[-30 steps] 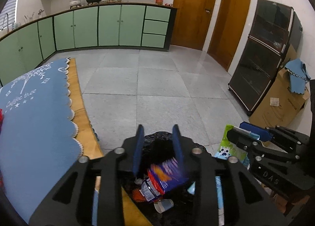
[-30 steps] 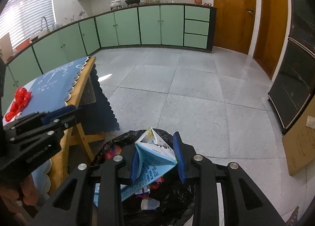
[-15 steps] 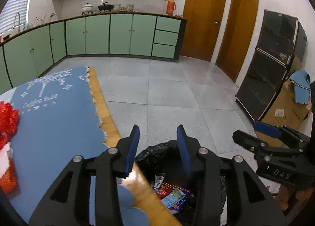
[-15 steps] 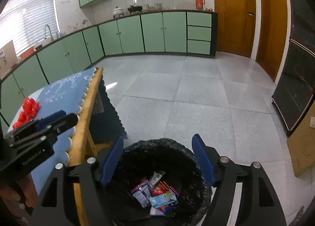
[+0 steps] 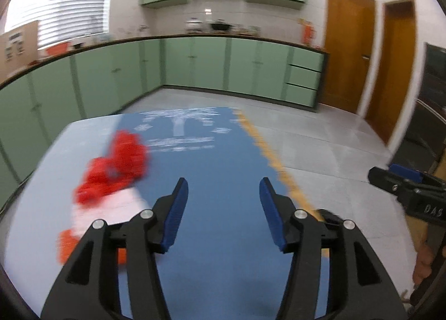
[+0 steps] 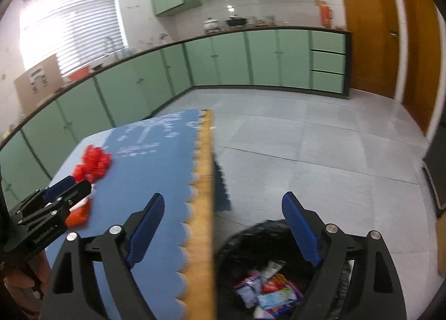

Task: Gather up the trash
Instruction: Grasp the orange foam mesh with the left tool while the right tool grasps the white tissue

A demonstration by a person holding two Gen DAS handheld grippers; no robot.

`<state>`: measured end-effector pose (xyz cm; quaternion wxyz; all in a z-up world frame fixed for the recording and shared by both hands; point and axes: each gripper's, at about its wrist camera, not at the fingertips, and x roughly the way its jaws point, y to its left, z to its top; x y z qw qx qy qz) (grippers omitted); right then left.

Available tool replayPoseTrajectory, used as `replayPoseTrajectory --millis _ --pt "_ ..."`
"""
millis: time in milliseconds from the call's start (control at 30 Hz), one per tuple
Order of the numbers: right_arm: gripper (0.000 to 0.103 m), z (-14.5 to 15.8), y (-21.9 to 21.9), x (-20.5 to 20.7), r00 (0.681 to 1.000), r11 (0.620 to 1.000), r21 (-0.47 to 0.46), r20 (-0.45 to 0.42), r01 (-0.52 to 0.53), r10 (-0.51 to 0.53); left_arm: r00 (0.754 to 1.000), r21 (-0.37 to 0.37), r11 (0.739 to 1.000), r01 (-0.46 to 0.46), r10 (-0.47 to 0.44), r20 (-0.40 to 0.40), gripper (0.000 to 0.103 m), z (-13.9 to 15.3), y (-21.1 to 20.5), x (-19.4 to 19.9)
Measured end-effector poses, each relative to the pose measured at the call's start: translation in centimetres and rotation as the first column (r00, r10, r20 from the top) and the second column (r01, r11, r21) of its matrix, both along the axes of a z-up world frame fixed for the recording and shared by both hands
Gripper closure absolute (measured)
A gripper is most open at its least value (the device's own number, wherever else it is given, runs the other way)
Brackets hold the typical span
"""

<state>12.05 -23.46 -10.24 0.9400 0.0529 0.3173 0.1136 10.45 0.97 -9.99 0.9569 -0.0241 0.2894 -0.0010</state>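
Tongs, left (image 5: 223,208): spread wide with nothing between the blue pads; held over the blue cloth of the table, pointing toward the kitchen cabinets; seen also from the right wrist view (image 6: 68,189) at the table's near left part
Tongs, right (image 6: 223,225): spread wide and empty; straddling the table's wooden edge, one pad over the cloth, the other over the bin; its tip shows in the left wrist view (image 5: 390,176) off the table's right side, over the floor
Bin (image 6: 245,239): black-lined, on the floor just beside the table's right edge, below the right tongs
Trash in bin (image 6: 270,289): crumpled wrappers and cartons, blue, red and white, lying at the bottom of the liner
Table (image 6: 205,180): wooden rim bare along the right side; the rest under a blue cloth (image 5: 211,158) with a scalloped edge and white print at the far end
Red trash (image 5: 117,169): blurred red-and-white bundle on the table's left part, left of and beyond the left tongs; also visible from the right wrist (image 6: 93,162)
Cabinets (image 5: 195,63): green fronts, well beyond the table's far end
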Motion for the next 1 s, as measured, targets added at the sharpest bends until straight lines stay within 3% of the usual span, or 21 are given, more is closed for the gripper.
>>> replayPoseTrajectory --millis 200,367,567,833,1000 --pt "0.017 0.0 7.1 1.1 0.989 0.989 0.012 0.007 -0.149 0.149 0.981 0.023 0.981 -0.193 0.194 -0.002 0.051 0.3 7.8 -3.0" --pt "0.017 -0.6 12.8 1.9 0.968 0.967 0.033 -0.006 -0.252 0.252 0.956 0.043 0.955 -0.294 0.295 -0.008 0.051 0.1 12.2 -4.6" --pt "0.022 -1.6 18.2 2.4 0.943 0.943 0.015 -0.021 -0.332 0.332 0.932 0.037 0.932 -0.361 0.362 -0.018 0.051 -0.5 15.6 -5.5" --pt "0.025 -4.0 23.3 3.7 0.914 0.916 -0.021 -0.076 -0.401 0.398 0.919 0.035 0.919 -0.393 0.394 -0.029 0.051 -1.5 17.5 -6.1" --pt "0.033 -5.5 25.2 4.6 0.908 0.910 -0.049 -0.108 -0.412 0.405 0.913 0.025 0.914 -0.405 0.406 -0.038 0.051 -2.2 18.4 -6.4"
